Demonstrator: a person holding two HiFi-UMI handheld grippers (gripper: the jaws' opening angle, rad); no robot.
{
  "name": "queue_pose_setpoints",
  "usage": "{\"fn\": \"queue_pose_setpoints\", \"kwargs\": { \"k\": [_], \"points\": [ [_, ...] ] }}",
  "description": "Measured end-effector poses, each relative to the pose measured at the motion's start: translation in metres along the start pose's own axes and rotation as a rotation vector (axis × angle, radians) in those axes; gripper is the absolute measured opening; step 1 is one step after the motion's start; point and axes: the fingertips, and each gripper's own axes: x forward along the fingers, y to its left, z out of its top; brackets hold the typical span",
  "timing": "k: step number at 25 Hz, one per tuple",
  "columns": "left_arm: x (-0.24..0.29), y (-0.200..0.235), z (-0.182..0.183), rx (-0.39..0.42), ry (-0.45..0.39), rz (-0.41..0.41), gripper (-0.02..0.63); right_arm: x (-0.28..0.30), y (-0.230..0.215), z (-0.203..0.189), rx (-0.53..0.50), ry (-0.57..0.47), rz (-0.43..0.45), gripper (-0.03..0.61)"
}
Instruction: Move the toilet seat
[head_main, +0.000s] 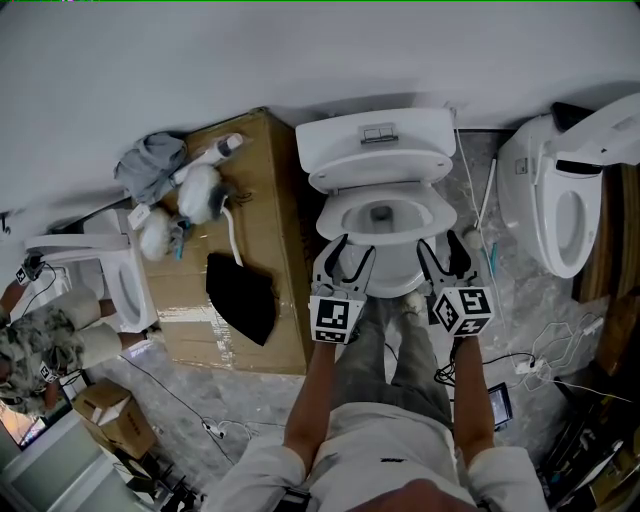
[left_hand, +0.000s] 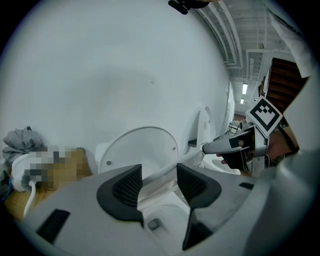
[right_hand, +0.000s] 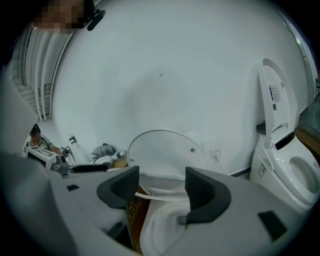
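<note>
Light: soft, even, white; dimmer in both gripper views, ceiling lamps (left_hand: 244, 89) glaring on the left one's right side. Optics: heavy fisheye, black corners; jaws and toilet seat (left_hand: 156, 175) blurred close up.

This looks like a makeshift test room or storeroom, for a white ceramic toilet with a cistern (head_main: 375, 150) and a second white toilet with a raised lid (head_main: 545, 200) stand along a plain white wall (head_main: 300, 50) on a grey marbled floor (head_main: 520, 310), amid a large brown cardboard box (head_main: 270, 200) and loose cables (head_main: 560, 345).

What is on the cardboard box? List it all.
A grey cloth, a white bottle, two white fluffy bundles and a black cloth lie on the cardboard box. Anything under the cloths is hidden.
</note>
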Motion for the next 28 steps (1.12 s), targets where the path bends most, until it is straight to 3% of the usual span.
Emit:
{"fn": "queue_pose_setpoints", "kwargs": {
  "k": [12,17,28],
  "points": [
    [0.015,0.014,0.016,0.007,-0.020,0.016,0.238,0.018,0.000,0.019,-0.052,-0.014,0.008,0.304],
    [0.022,0.021,0.020,0.052,-0.006,0.038,0.227,0.025,0.000,0.026,-0.057,-0.023,0.006,0.304],
    [0.039,0.036,0.037,0.041,-0.023,0.041,0.225,0.044,-0.004,0.047,-0.060,-0.049,0.002,0.304]
  ]
}}
